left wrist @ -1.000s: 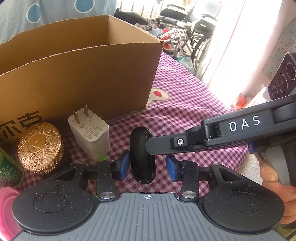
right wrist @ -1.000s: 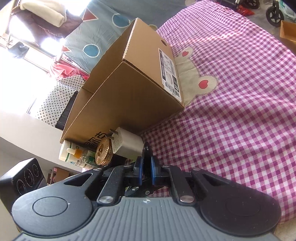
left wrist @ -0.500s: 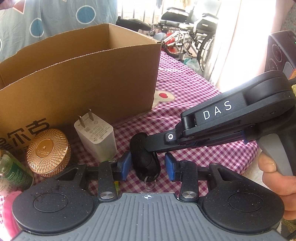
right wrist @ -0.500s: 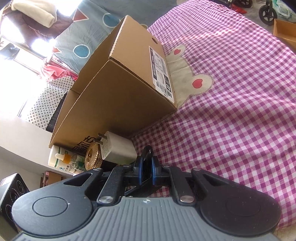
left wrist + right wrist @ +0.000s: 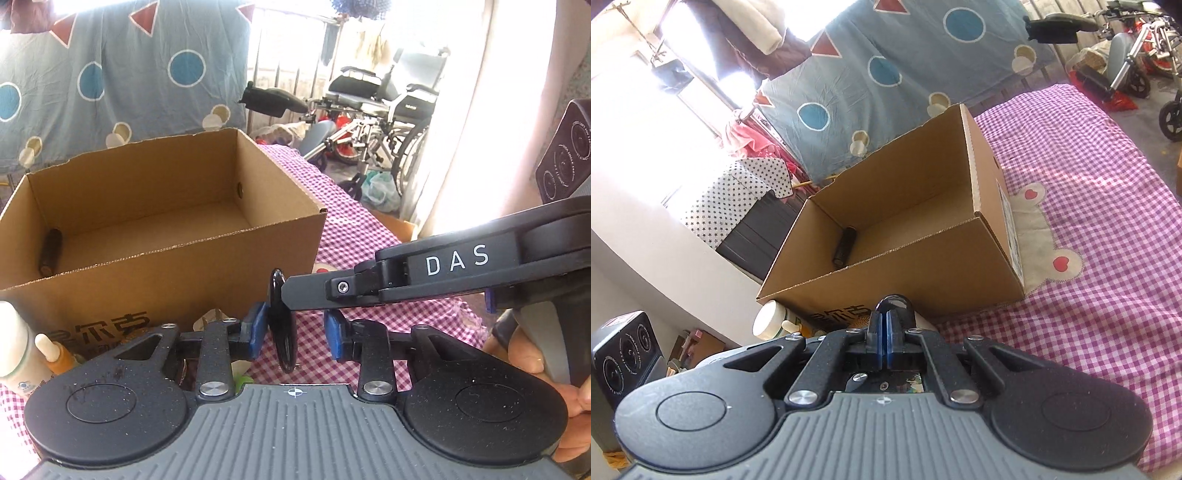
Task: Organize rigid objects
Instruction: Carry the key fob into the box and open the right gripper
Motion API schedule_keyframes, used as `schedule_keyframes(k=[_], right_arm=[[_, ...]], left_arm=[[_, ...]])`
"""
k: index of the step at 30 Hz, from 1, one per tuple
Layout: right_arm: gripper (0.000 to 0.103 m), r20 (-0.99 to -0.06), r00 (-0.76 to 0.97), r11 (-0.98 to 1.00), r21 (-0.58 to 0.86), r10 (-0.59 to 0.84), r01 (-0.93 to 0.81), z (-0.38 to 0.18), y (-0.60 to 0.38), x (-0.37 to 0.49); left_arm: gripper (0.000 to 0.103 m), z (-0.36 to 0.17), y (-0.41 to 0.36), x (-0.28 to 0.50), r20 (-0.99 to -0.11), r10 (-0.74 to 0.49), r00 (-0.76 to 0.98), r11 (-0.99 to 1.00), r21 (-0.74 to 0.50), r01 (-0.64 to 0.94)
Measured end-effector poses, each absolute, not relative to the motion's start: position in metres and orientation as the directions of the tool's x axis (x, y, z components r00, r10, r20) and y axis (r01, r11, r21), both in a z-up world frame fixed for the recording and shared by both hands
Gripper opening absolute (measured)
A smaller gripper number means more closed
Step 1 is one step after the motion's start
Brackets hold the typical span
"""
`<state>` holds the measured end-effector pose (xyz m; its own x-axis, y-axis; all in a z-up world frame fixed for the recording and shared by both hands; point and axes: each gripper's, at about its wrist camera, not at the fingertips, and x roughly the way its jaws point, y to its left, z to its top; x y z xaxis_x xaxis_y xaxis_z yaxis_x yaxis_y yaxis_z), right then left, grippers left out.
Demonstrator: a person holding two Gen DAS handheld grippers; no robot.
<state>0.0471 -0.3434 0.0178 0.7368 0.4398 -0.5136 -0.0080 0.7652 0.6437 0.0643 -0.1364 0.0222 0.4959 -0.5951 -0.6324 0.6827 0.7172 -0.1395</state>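
Before the cardboard box, right tool grips black fob.

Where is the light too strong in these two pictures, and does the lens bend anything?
Left wrist view: the curtain on the right is washed out white; the cardboard box stays readable. Right wrist view: the window at upper left is blown out, and the fisheye lens tilts and curves the checked cloth.

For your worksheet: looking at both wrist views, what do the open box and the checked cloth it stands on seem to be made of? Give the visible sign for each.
Cardboard box: corrugated cardboard, matte brown; the top edges look wavy and raw, and characters are printed on the front wall.

Checked cloth: woven fabric, probably cotton, matte; a purple-and-white gingham weave that creases softly, with a stitched beige patch.
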Motion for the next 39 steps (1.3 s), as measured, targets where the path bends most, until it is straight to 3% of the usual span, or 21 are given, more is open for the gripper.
schedule_keyframes(k=[14,22,30,39], right_arm=[[0.002,-0.442,0.719,0.758,0.628,0.536,-0.179,0.074,-0.314,0.11],[0.002,-0.482,0.589,0.703,0.677,0.648,-0.219,0.082,-0.279,0.217],[0.003,-0.572,0.443,0.667,0.741,0.69,-0.082,0.027,-0.25,0.307],[0.004,-0.564,0.488,0.667,0.744,0.666,-0.05,0.034,-0.281,0.299]], left_arm=[[0.031,0.072,-0.102,0.12,-0.585,-0.591,0.555,0.784,-0.254,0.567],[0.031,0.085,-0.076,0.197,-0.691,-0.466,0.552,0.873,-0.256,0.416],[0.031,0.046,-0.066,0.265,-0.834,-0.305,0.46,0.937,-0.178,0.3],[0.032,0.06,-0.056,0.256,-0.812,-0.284,0.509,0.945,-0.147,0.293]])
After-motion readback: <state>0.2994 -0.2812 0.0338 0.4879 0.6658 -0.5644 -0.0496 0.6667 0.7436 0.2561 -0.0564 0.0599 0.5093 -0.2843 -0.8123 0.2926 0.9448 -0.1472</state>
